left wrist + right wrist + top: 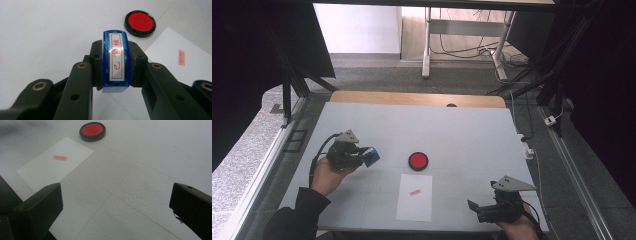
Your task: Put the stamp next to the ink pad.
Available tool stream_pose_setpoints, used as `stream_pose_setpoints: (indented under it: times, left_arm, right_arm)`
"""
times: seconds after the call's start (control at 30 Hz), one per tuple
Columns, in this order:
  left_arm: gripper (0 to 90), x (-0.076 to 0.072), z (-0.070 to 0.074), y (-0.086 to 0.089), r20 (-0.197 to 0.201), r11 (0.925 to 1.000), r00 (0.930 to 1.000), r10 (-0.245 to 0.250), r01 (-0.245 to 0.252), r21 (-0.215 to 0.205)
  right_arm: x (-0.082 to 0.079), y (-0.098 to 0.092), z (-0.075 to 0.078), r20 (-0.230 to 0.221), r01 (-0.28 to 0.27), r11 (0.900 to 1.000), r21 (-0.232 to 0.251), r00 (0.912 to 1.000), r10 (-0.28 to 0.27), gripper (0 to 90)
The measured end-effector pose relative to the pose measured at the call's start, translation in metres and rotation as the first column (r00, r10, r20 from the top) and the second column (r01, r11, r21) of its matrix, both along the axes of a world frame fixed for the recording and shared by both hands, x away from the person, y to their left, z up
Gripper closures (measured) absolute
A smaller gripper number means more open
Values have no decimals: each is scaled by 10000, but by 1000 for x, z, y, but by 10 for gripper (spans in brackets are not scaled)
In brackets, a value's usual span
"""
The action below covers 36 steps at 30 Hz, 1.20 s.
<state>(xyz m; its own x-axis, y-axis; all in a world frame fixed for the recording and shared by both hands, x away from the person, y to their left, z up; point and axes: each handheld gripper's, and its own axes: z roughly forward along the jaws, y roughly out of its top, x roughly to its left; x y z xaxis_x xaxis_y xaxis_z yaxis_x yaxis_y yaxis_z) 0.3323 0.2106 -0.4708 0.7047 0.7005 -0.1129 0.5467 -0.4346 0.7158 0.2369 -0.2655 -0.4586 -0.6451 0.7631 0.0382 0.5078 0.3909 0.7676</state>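
One round ink pad point(418, 161) holds red ink, at twelve o'clock of the stamped paper point(414, 197). Left gripper point(115, 65) clamps a blue stamp point(115, 60); right gripper point(116, 202) gapes empty.

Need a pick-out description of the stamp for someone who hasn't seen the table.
On the grey table, look left of the round red ink pad. The stamp is clamped in the left gripper: blue translucent block, white label with red characters.

the ink pad point(418, 161) lies mid-table point(472, 130); the paper sheet point(414, 200) just nearer; the stamp point(371, 157) left of the pad.
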Motion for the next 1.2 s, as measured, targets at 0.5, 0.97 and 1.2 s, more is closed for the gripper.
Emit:
stream_pose_setpoints:
  times: [0.5, 0.97, 1.2]
  left_arm:
    - [696, 12, -22, 0, -352, 9985, 9988, 326, -310, 444]
    - [695, 16, -38, -7, -442, 9937, 9990, 113, -63, 1117]
    - [688, 16, -39, -7, -517, 9942, 9985, 155, -99, 1071]
  right_arm:
    - [0, 1, -1, -56, -74, 9999, -123, 10000, 74, 0]
    - [0, 2, -1, -55, -163, 9997, -199, 9999, 162, 0]
    - [0, 3, -1, -62, -175, 9996, -223, 9998, 173, 0]
